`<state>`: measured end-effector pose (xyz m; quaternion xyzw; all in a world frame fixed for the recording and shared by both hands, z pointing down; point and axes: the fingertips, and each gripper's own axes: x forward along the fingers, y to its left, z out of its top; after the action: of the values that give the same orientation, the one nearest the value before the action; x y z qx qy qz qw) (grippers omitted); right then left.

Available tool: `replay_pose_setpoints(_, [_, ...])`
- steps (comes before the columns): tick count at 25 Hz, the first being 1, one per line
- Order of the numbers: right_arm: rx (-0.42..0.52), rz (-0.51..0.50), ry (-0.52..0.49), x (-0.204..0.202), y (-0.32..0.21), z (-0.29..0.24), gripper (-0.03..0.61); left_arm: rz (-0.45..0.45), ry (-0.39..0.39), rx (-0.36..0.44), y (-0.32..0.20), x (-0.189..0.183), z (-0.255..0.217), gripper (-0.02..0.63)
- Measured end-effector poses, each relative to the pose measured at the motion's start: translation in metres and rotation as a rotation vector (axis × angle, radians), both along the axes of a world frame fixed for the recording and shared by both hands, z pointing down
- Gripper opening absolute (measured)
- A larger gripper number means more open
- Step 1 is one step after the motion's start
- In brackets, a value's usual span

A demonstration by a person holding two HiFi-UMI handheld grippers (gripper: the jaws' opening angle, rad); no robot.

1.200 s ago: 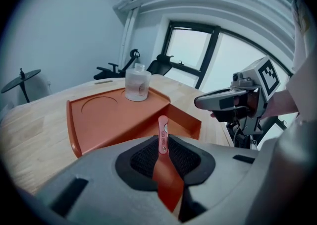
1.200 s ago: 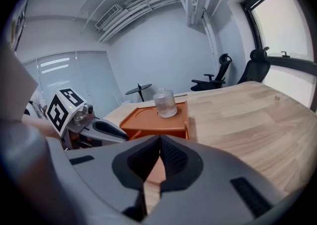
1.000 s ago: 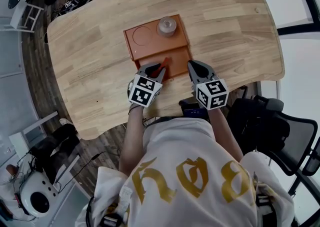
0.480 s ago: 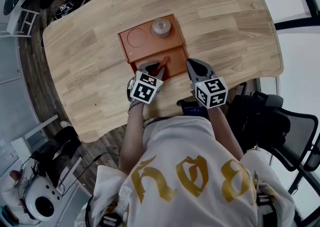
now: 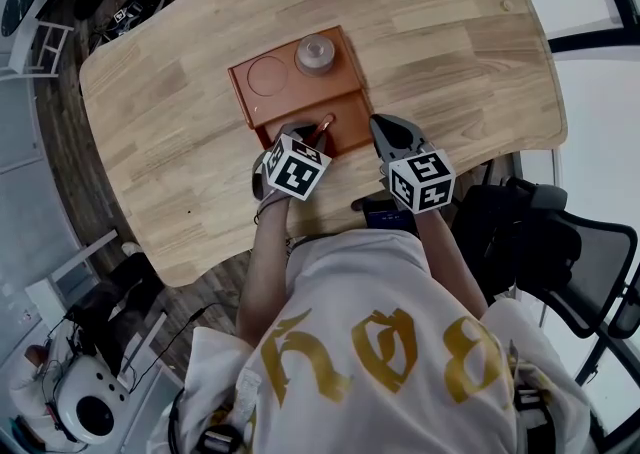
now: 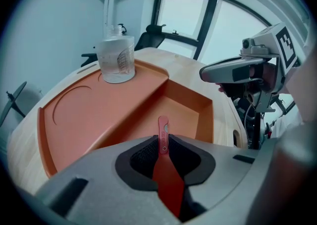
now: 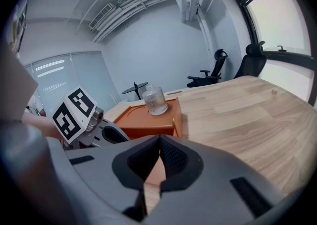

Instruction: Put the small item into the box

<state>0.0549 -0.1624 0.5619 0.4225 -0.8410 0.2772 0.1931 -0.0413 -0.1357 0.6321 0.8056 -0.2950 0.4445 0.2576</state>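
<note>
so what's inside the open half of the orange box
The box floor that shows is bare. The left claw, holding a red strip above it, hides its near end.

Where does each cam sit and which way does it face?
Head view: on the person's head, looking down at the table; shows torso, forearms, left tongs, right tongs.
Left gripper view: on the left tongs, looking along jaws shut on the red item, over the orange box; right tongs at right.
Right gripper view: on the right tongs, jaws together, facing the box.
Shared: both gripper views show the glass jar.
</note>
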Motion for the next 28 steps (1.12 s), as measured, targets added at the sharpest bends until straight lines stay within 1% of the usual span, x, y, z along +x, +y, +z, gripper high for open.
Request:
replay_pose_setpoints(10, [-0.017, 0.007, 0.0, 0.004, -0.007, 0.006, 0.012, 0.009, -0.059, -0.033, -0.005, 0.001, 0.018, 0.063])
replay_pose_setpoints(28, [-0.024, -0.005, 0.01, 0.004, -0.012, 0.009, 0.012, -0.015, -0.078, -0.014, -0.01, 0.001, 0.024, 0.064])
